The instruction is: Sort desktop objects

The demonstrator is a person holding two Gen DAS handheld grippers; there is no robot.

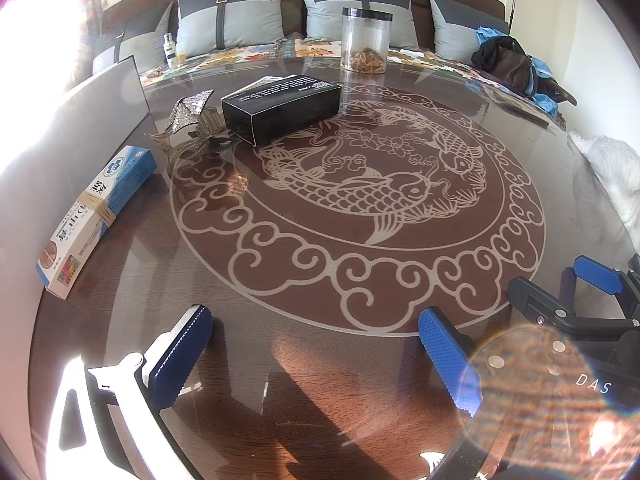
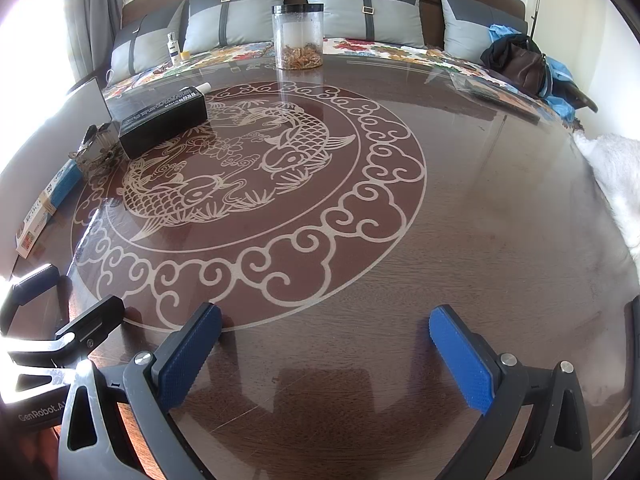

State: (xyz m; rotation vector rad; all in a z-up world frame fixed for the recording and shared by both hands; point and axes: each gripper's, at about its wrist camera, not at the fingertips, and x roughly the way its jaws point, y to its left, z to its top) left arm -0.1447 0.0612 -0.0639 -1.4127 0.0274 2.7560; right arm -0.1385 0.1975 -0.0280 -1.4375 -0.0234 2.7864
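Note:
On the round glass-topped table [image 1: 520, 184] lie a black box [image 1: 280, 110] [image 2: 162, 122], a sparkly silver hair clip [image 1: 192, 124] [image 2: 96, 148], and a white-and-blue box bound with rubber bands [image 1: 96, 216] [image 2: 44, 208], all at the left. A clear jar with a black lid [image 1: 366, 40] [image 2: 298, 36] stands at the far edge. My left gripper [image 1: 316, 356] hovers open over the near table, nothing between its blue pads. My right gripper [image 2: 326, 354] is also open and empty, to the right of the left one; it shows in the left wrist view as a blue pad [image 1: 596, 276].
A grey panel [image 1: 100, 104] stands upright at the table's left edge. Behind the table is a sofa with grey cushions [image 2: 360, 4], a small bottle [image 1: 170, 50] and a dark bag with blue cloth [image 2: 524, 64]. Something white and fluffy [image 2: 616, 184] lies at the right.

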